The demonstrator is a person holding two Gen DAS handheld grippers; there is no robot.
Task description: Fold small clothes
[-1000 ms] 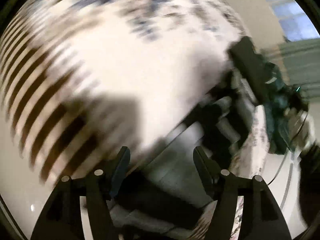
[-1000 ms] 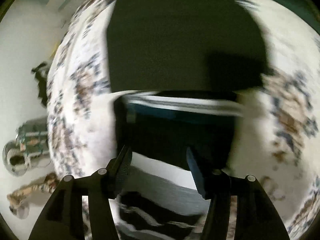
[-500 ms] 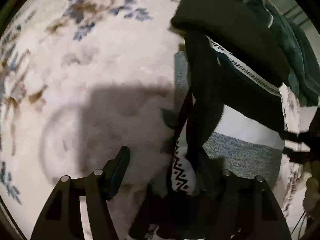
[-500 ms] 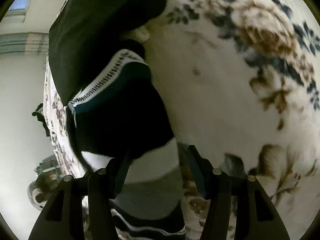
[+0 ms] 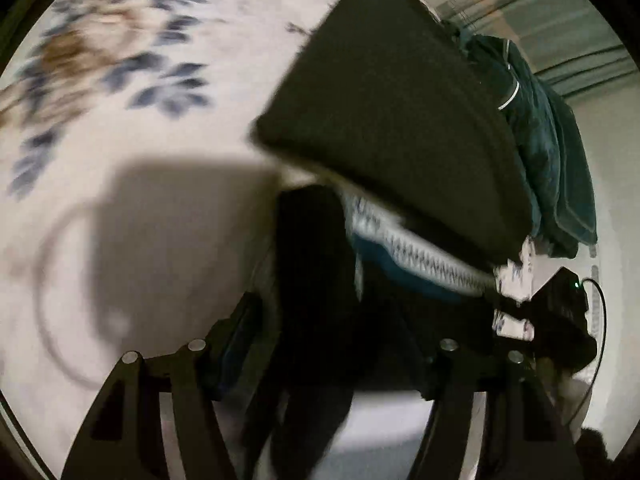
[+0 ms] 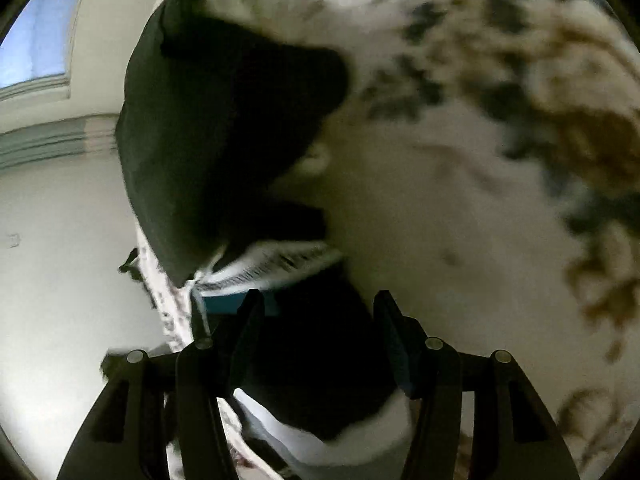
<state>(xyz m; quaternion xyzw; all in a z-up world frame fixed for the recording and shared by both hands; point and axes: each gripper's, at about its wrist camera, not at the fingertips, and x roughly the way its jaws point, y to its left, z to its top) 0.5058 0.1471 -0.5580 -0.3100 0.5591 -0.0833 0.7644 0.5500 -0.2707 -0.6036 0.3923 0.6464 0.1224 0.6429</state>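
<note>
A black patterned garment with a white zigzag band and a teal stripe (image 5: 404, 256) lies on the flowered white blanket (image 5: 120, 80). It also shows in the right wrist view (image 6: 316, 360). A folded dark green cloth (image 5: 400, 120) lies just beyond it, also in the right wrist view (image 6: 216, 128). My left gripper (image 5: 340, 344) is open, its jaws set on either side of a black fold of the garment. My right gripper (image 6: 320, 328) is open, its jaws straddling the garment's black part. Both views are blurred.
A heap of dark teal clothing (image 5: 552, 152) lies at the blanket's far right edge. A black device with a cable (image 5: 568, 312) sits right of my left gripper. A window (image 6: 36, 36) and pale wall are at left in the right wrist view.
Both grippers have moved in closer along the garment toward the dark green cloth. The garment now fills the space between both pairs of jaws. Both stay open.
</note>
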